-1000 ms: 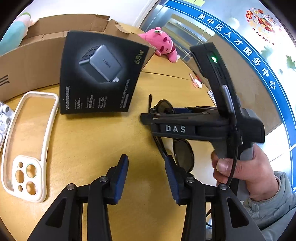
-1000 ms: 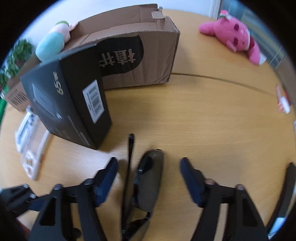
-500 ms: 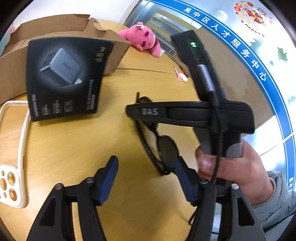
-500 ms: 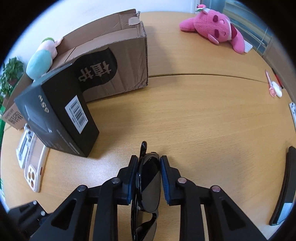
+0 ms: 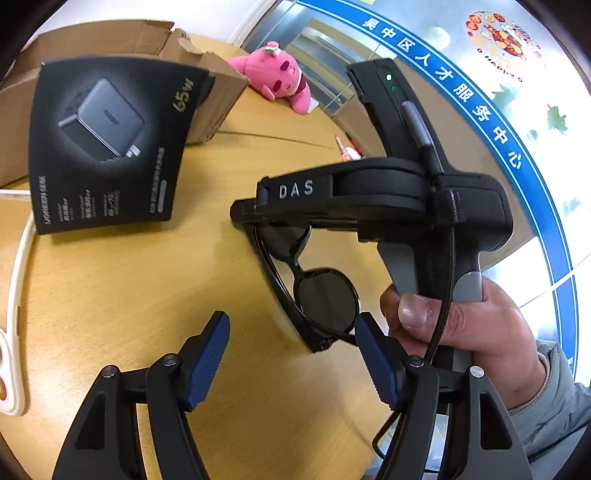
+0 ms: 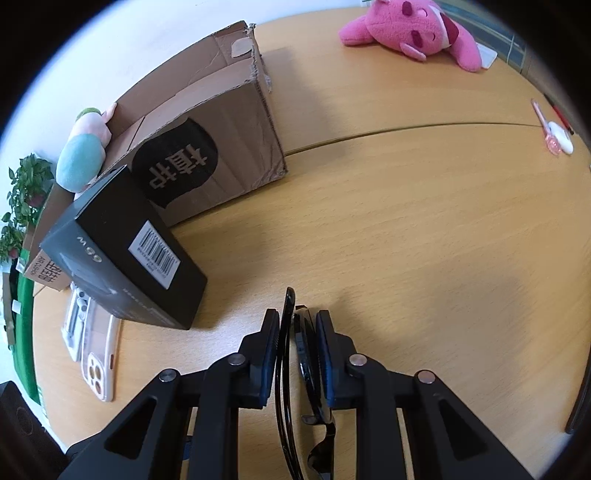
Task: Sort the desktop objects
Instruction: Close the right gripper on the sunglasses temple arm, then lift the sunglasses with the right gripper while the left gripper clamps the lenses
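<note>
Tabletop [image 6: 406, 221]: right tongs [image 6: 296, 354] closing on sunglasses [image 6: 306, 369]; left tongs [image 5: 291, 354] opening, seemingly empty

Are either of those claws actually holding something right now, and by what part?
Yes. The right claw is closing on the folded black sunglasses, gripping one lens and the folded arm. The left claw is opening, with nothing between its fingers.

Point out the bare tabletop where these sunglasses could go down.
Widest bare wood: right of the cardboard box, between the sunglasses and the pink plush. Crowded on the left: black charger box, phone case.
</note>
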Action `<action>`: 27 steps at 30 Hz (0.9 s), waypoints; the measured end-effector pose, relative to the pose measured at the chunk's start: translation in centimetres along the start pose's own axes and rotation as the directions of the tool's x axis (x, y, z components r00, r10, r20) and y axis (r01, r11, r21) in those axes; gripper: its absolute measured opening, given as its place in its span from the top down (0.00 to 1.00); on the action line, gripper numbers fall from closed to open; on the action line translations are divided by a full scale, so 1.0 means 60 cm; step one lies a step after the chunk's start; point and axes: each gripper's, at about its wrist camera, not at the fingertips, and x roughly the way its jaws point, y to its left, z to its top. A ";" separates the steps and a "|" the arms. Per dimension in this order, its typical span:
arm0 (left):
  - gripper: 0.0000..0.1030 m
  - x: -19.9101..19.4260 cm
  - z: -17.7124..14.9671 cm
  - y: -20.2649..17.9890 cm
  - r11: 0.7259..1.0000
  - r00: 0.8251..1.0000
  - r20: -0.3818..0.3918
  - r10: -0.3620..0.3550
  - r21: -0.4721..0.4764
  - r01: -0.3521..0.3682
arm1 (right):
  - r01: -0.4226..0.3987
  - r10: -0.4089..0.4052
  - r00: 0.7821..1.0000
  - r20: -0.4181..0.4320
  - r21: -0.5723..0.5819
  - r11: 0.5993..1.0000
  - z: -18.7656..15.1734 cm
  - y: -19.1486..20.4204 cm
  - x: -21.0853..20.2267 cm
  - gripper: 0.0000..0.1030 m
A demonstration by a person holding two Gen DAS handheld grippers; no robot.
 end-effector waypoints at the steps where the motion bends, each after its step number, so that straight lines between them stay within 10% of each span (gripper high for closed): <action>1: 0.28 -0.003 -0.001 0.002 1.000 1.000 0.007 0.013 0.005 -0.013 | -0.001 0.001 1.000 0.003 -0.002 1.000 -0.002 0.002 -0.002 0.81; 17: 0.27 0.001 0.008 0.002 1.000 0.999 0.038 0.016 0.000 -0.016 | -0.127 0.125 0.987 0.102 0.019 0.992 0.005 0.029 -0.079 0.81; 27: 0.43 -0.001 -0.007 0.028 1.000 0.999 0.031 0.015 -0.007 -0.015 | -0.417 0.413 0.905 0.099 0.021 0.909 -0.002 0.023 -0.090 0.81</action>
